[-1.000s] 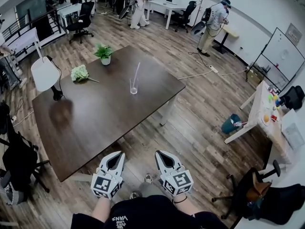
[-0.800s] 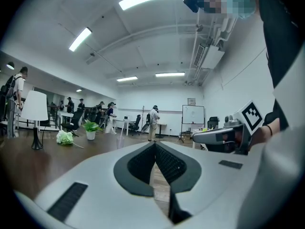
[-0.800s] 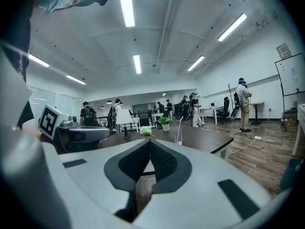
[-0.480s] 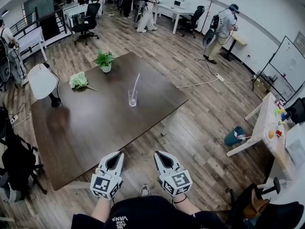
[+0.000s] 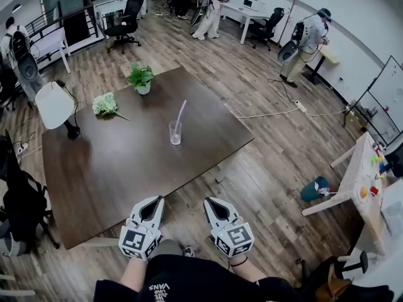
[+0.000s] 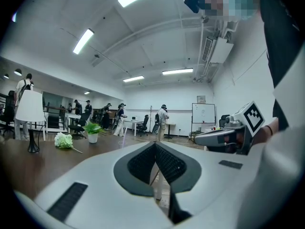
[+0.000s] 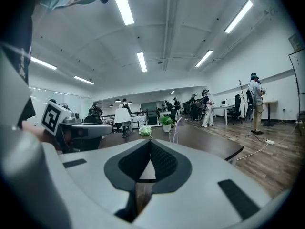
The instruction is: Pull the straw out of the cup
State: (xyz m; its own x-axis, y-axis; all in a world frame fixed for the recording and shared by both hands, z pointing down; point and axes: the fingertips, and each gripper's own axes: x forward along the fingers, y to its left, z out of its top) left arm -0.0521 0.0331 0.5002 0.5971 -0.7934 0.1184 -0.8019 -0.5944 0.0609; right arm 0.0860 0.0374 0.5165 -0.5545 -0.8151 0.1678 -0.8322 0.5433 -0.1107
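Straw (image 5: 181,111) leaned in the cup (image 5: 175,133), toward the far right edge of the table (image 5: 107,168); we held left gripper (image 5: 153,201) and right gripper (image 5: 211,202) off its near edge, jaws clenched, empty

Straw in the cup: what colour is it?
The straw is a pale, whitish pink; it shows best in the head view.

1. Left gripper (image 5: 152,201) was held low, close in front of the body, pointing forward and about level. Jaws were closed tip to tip with nothing between them.
2. Right gripper (image 5: 213,202) was the same deal: jaws together and empty.
3. They sat side by side, near each other but apart, marker cubes (image 5: 137,242) facing up.
4. Both forearms (image 5: 132,272) were bare and tucked in.
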